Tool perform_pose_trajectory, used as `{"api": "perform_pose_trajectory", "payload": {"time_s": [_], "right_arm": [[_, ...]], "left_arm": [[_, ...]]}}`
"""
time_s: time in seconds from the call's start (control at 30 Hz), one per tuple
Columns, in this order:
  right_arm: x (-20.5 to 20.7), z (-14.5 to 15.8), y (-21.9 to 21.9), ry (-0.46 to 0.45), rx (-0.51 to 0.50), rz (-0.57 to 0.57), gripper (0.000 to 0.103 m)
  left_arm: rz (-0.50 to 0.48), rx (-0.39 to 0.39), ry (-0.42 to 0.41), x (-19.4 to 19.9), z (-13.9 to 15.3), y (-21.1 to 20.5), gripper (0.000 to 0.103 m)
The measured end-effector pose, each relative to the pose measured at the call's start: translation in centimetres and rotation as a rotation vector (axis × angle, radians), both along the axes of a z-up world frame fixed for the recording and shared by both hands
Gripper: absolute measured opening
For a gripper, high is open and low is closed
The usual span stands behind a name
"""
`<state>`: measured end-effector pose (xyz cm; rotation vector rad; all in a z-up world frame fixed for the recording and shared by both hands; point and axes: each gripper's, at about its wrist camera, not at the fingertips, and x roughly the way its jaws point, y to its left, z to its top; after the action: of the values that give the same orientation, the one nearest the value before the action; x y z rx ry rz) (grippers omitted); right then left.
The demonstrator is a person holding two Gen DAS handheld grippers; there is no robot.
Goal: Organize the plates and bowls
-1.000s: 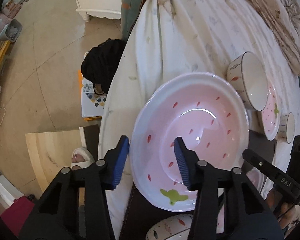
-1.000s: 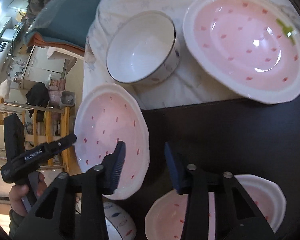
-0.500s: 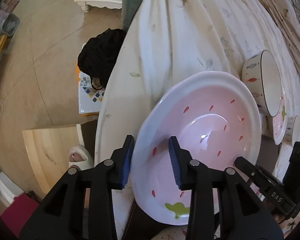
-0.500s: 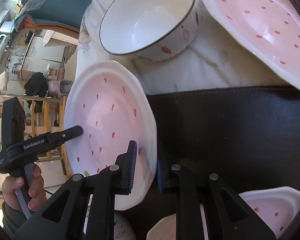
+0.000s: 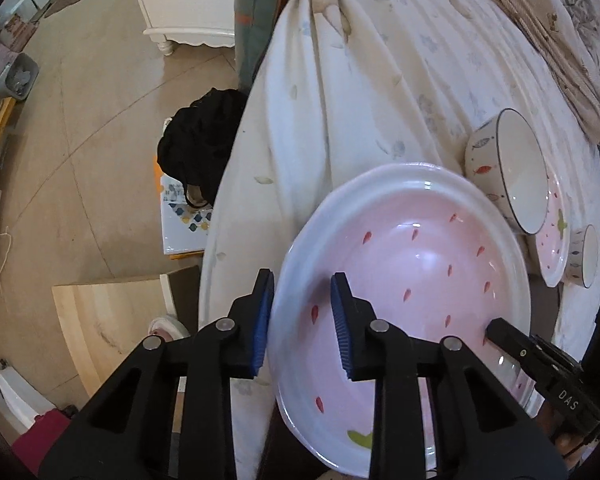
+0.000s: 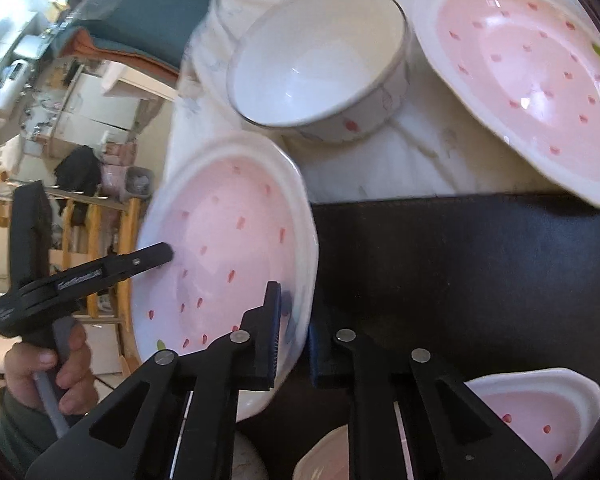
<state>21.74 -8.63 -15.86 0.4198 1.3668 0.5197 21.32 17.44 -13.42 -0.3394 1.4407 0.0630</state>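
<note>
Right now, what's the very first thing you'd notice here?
The big pink strawberry plate, pinched at its rim by both grippers at once: the left gripper on one side, the right gripper on the other. Behind it stands a white bowl on the pale cloth.

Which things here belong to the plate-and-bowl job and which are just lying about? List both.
Job:
- pink plate, both claws on its rim: left claw, right claw
- white bowl
- second pink plate
- small cup
- pink dish

Lying about:
- black bag on the floor
- white cabinet
- folded quilt
</note>
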Motion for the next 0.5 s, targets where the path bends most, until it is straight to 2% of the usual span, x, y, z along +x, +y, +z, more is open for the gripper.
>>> {"api": "perform_pose_trajectory", "payload": {"time_s": [0.2,0.5], "right_arm": [[-0.4,0.5,-1.8,-0.005,0.013,-0.043,0.012],[-1.9,2.1,-2.5,-0.023,0.005,-0.046,0.012]], "left_arm": [[-0.032,-0.007,-0.006,-0.5,0.8,-1.2,0.024],[-0.056,-0.027,-0.033,-1.6,2.2,-2.4,0.023]]}}
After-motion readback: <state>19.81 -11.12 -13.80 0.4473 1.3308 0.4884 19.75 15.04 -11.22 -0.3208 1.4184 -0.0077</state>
